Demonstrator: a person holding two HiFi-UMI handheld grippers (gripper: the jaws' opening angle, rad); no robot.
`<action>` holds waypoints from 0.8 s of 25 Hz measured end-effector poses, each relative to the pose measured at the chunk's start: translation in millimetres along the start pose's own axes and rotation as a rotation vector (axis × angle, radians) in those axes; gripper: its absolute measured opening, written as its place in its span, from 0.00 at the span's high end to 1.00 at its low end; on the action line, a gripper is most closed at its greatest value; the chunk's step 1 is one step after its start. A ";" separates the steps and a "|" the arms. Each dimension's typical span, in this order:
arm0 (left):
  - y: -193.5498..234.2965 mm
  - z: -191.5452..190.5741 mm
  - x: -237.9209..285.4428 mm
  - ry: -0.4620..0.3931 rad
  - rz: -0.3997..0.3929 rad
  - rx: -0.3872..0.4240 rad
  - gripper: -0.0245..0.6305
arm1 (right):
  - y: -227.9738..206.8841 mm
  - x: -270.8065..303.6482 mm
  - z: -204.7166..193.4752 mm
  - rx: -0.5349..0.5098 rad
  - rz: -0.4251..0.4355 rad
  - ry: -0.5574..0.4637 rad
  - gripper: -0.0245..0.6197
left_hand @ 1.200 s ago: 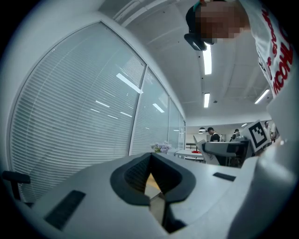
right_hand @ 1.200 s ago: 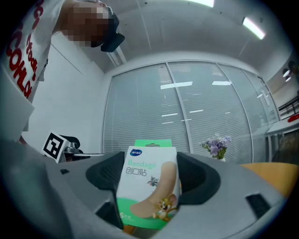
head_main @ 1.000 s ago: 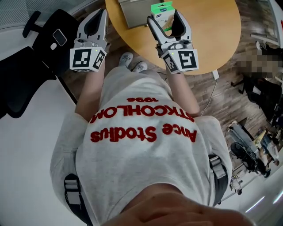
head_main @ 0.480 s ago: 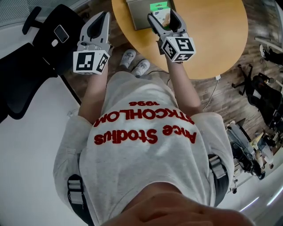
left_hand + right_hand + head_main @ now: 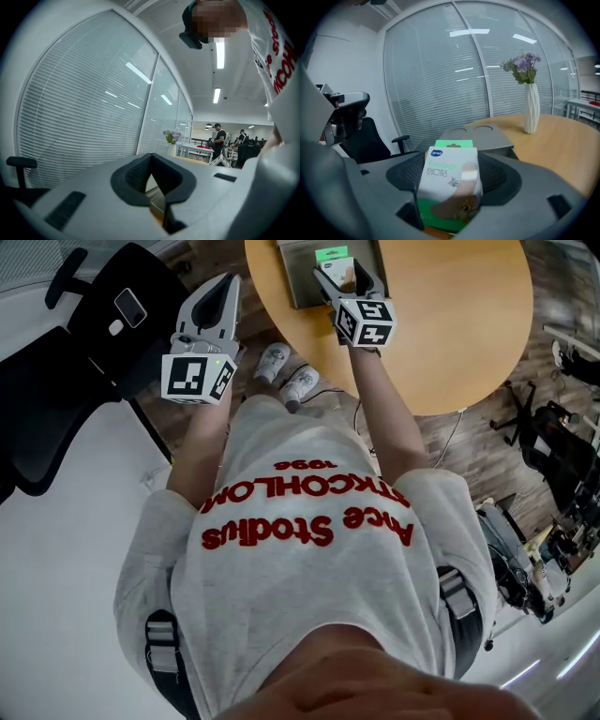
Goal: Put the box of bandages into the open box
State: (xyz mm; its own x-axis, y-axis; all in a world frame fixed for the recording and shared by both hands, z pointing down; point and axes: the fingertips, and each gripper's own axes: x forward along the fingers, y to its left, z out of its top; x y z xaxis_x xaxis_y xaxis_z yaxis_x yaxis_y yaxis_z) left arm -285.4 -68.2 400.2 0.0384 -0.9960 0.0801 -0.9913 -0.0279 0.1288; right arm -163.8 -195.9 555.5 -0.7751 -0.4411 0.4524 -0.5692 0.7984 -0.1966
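Observation:
The box of bandages point(image 5: 449, 185), white and green with a plaster pictured on it, stands upright between the jaws of my right gripper point(image 5: 450, 206), which is shut on it. In the head view the right gripper point(image 5: 343, 274) holds the box of bandages point(image 5: 331, 254) over the near edge of the grey open box point(image 5: 298, 285) on the round wooden table point(image 5: 450, 324). Just beyond the held box, the right gripper view shows the open box point(image 5: 497, 140). My left gripper point(image 5: 226, 282) hangs off the table's left edge, shut and holding nothing; the left gripper point(image 5: 151, 185) points at window blinds.
A white vase of purple flowers point(image 5: 530, 108) stands on the table to the right of the grey box. A black office chair point(image 5: 84, 343) is at the left, beside the left gripper. The person's shoes point(image 5: 281, 371) show under the table edge. People stand far off point(image 5: 218, 140).
My right gripper has carried the box of bandages forward over the table to the grey box. The left gripper has shifted slightly right and stayed shut.

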 end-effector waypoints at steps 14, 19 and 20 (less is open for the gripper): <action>7.2 -8.2 -6.7 0.013 0.006 -0.010 0.95 | -12.5 37.9 -41.0 -0.153 -0.079 0.210 0.42; 2.0 -4.7 -5.9 0.011 0.000 -0.004 0.95 | -11.7 31.7 -32.6 -0.130 -0.070 0.188 0.43; 0.0 -3.4 -5.9 0.009 -0.002 -0.002 0.95 | -12.4 27.9 -28.7 -0.132 -0.069 0.170 0.43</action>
State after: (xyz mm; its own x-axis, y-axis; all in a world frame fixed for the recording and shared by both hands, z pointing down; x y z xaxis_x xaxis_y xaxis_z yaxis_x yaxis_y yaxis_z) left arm -285.2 -62.0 403.0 0.0410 -0.9952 0.0886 -0.9910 -0.0292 0.1309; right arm -170.5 -206.3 595.5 -0.6720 -0.4302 0.6028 -0.5696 0.8204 -0.0495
